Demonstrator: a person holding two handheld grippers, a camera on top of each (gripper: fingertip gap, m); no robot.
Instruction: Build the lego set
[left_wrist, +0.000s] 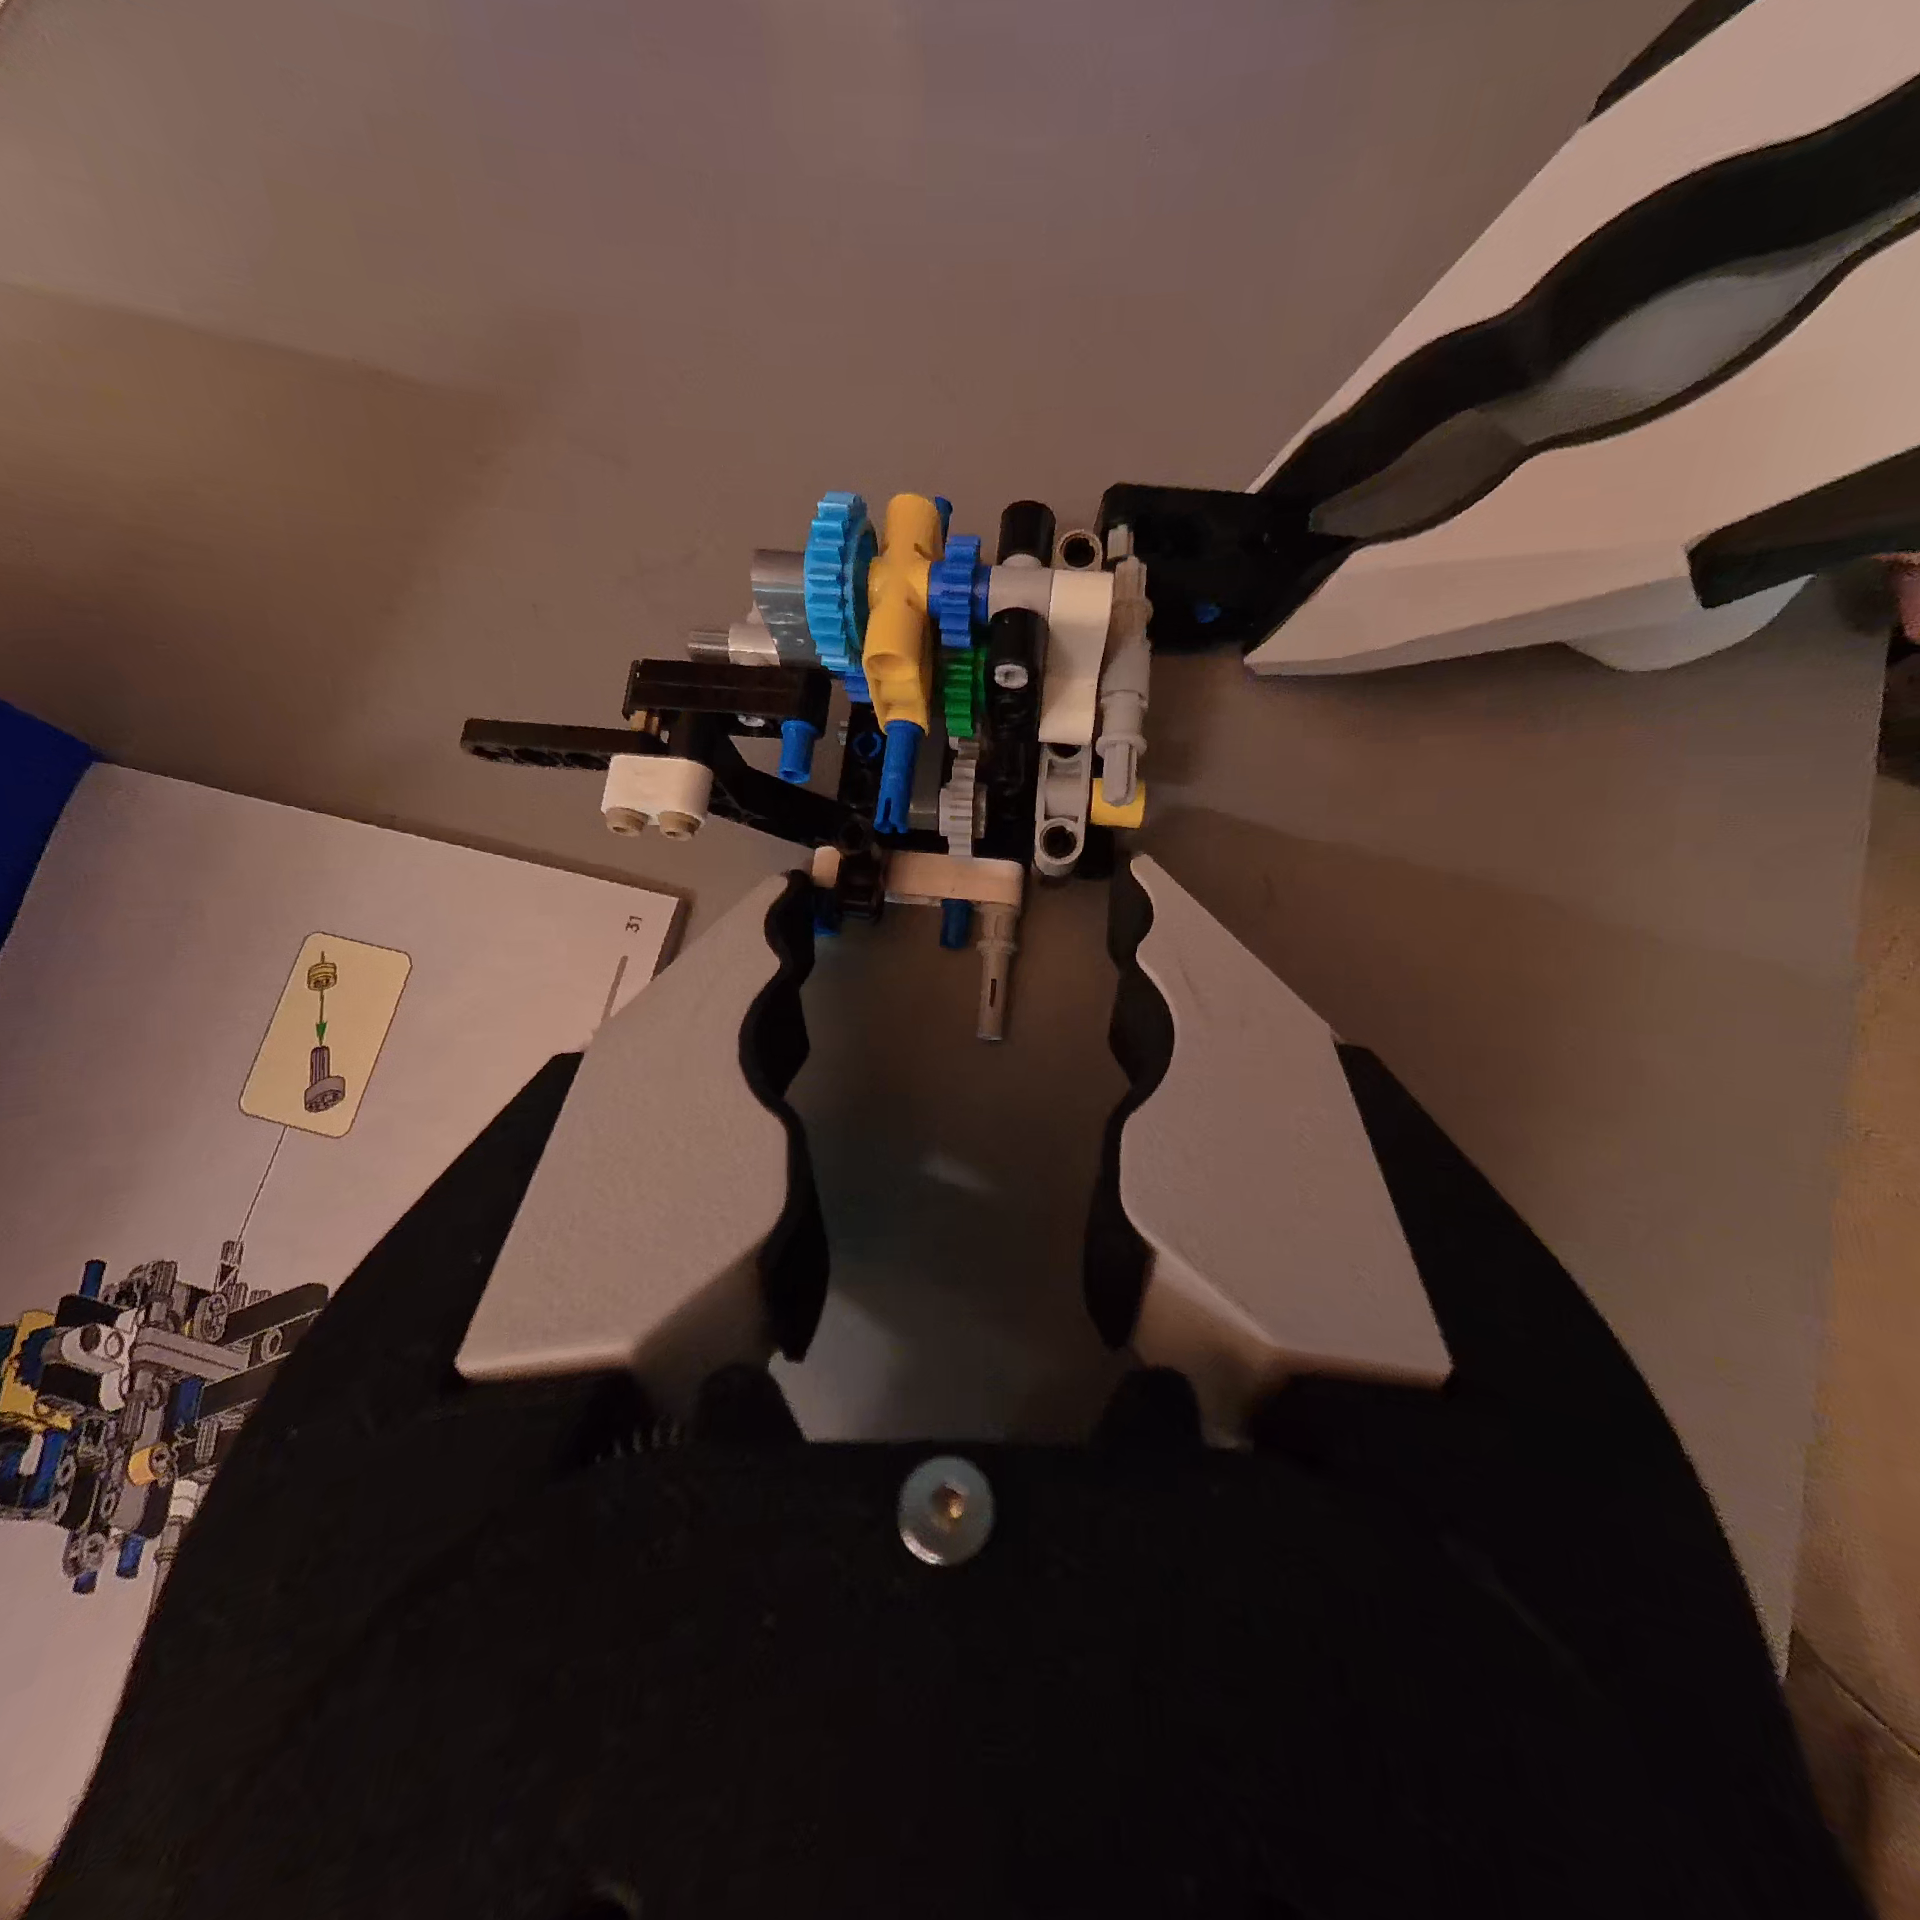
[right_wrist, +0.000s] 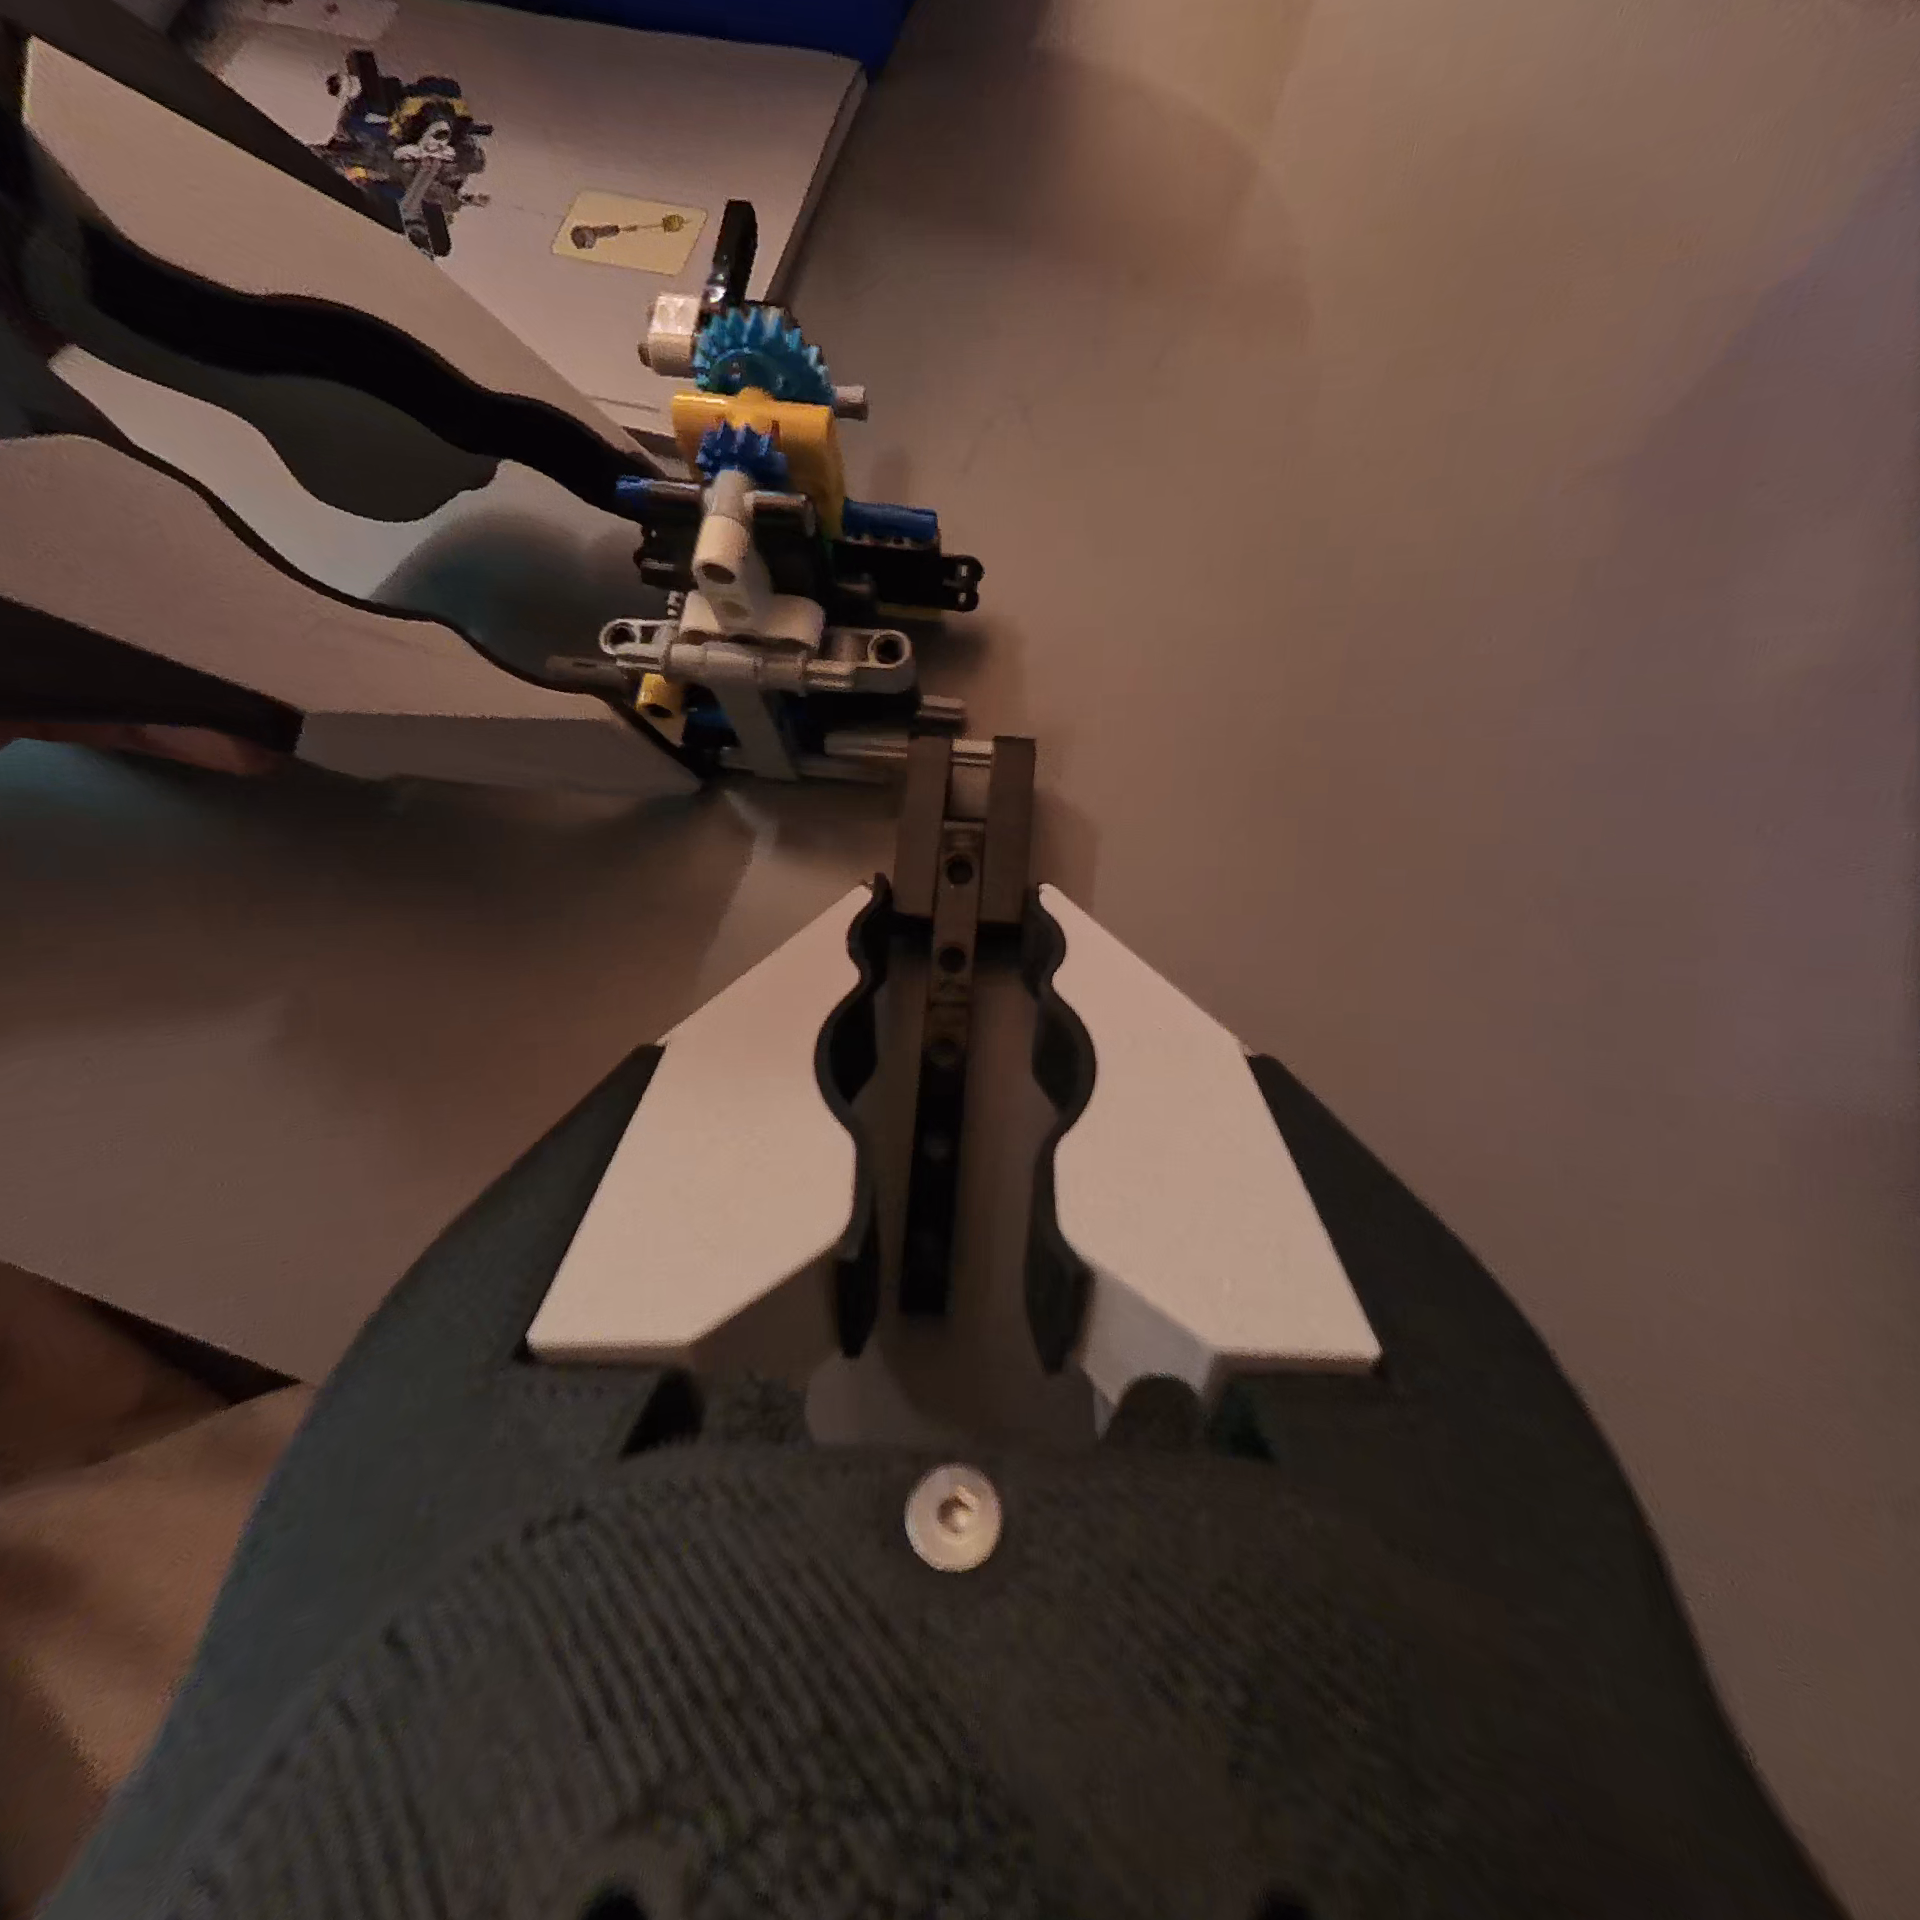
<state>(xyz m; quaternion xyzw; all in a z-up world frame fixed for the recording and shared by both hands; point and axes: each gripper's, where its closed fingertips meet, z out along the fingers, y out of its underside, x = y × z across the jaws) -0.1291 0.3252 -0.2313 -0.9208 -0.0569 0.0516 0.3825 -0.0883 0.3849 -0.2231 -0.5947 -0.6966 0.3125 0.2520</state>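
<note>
The left claw (left_wrist: 961, 883) stands open at the lego assembly (left_wrist: 914, 686) on the table (left_wrist: 1455, 987); the right claw (right_wrist: 956, 904) grips a black beam piece (right_wrist: 948, 1039). Its far end touches the assembly.

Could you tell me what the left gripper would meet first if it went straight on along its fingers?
Probably the lego assembly: the open left gripper already has its fingertips at the model's near edge, with a grey axle poking back between them. That axle looks likeliest to touch first, though depth is unclear.

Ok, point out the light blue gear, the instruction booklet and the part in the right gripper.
light blue gear (left_wrist: 834, 582): left wrist view, toothed rim.
instruction booklet (left_wrist: 499, 914): left wrist view, blank page area.
dark frame part (right_wrist: 1013, 821): right wrist view, right rail.
</note>
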